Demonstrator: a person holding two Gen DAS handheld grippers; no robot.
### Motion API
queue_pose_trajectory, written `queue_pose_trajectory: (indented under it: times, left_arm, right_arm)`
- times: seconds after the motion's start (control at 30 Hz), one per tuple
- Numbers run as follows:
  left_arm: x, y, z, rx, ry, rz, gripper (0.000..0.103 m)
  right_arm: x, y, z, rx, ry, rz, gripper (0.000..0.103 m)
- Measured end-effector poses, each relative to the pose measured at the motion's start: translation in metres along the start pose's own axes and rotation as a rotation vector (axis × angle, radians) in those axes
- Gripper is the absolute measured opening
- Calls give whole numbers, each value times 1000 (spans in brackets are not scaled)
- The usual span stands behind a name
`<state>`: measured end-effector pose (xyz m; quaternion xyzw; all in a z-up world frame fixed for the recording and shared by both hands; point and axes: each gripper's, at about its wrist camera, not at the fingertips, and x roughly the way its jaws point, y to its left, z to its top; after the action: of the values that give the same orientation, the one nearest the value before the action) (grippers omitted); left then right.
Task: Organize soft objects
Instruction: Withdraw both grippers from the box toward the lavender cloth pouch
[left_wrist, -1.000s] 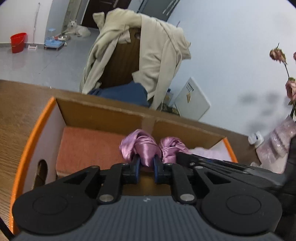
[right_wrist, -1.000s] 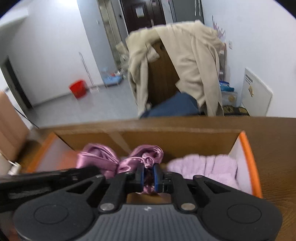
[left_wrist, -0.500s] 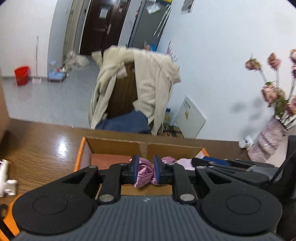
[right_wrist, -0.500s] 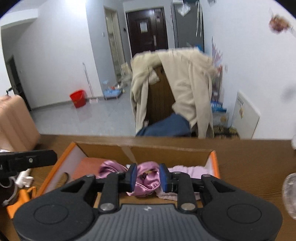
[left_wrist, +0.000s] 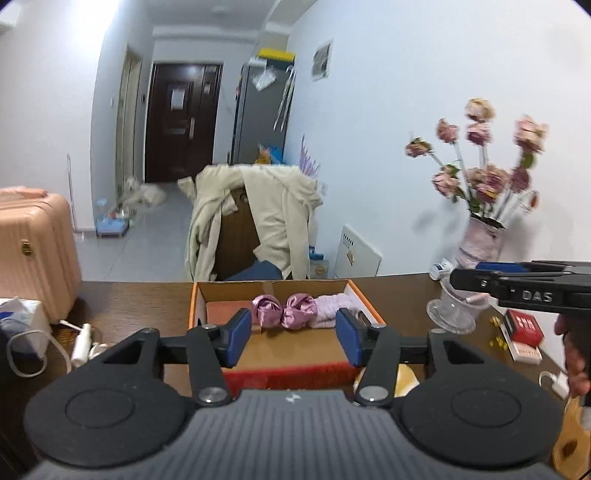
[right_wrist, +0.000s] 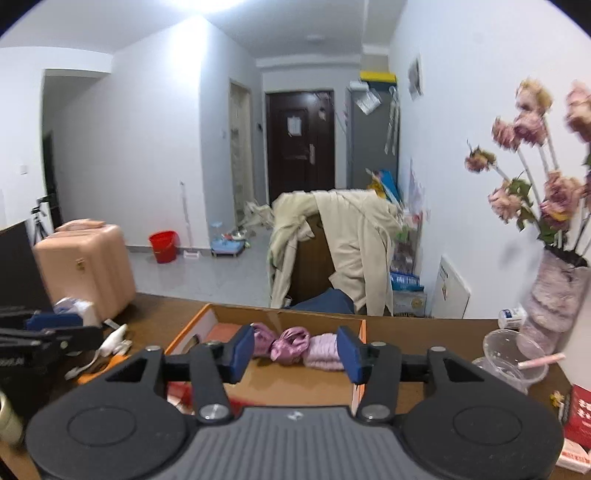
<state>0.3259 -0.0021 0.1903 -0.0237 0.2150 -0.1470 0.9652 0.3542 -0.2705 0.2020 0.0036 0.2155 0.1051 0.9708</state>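
An orange-rimmed cardboard box (left_wrist: 194, 295) stands on the brown table. Inside lie a salmon folded cloth (left_wrist: 225, 312), a pink satin cloth (left_wrist: 284, 314) twisted into two knots, and a pale purple fluffy piece (left_wrist: 328, 308). My left gripper (left_wrist: 293, 334) hovers well back from the box, its jaws opening with nothing between them. My right gripper (right_wrist: 295, 350) hangs likewise behind the box (right_wrist: 184, 332), jaws opening and empty, with the satin cloth (right_wrist: 284, 341) and the fluffy piece (right_wrist: 323, 349) lying beyond its fingers. Each gripper shows at the edge of the other's view.
A vase of dried flowers (left_wrist: 480, 240), a clear plastic cup (left_wrist: 456, 310) and a red box (left_wrist: 524, 325) stand at the table's right. White cables and a charger (left_wrist: 81, 343) lie at the left. A coat-draped chair (left_wrist: 255, 229) and a pink suitcase (left_wrist: 33, 251) stand beyond.
Both grippers let go of the pink satin cloth, which stays in the box. They drew back and upward from the box while their jaws spread apart.
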Motion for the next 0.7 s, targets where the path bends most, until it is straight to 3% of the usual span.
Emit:
queue_pose_trajectory:
  times: [0.2,0.37,0.47,0.57,0.7]
  left_arm:
    - [-104,-20,-74,39,-171,14,76]
    - [-163,-31,-140,85,-231,-30,94]
    - [-179,-34,-180,91,-188,-13,96]
    - [-184,-30,-209,80,-115,-2,96]
    - [-174,-17,-213,48,-79,28,96]
  right_arm:
    - [-93,24,-77,-16,-113,59,61]
    - [-151,49,-149,-52,-176,70,74]
    - [-172,61,-190,-40,-169,82,76]
    - [-181,68,-226,-19,-90,107,77]
    - [-181,74,-238,-59,-36,117,77]
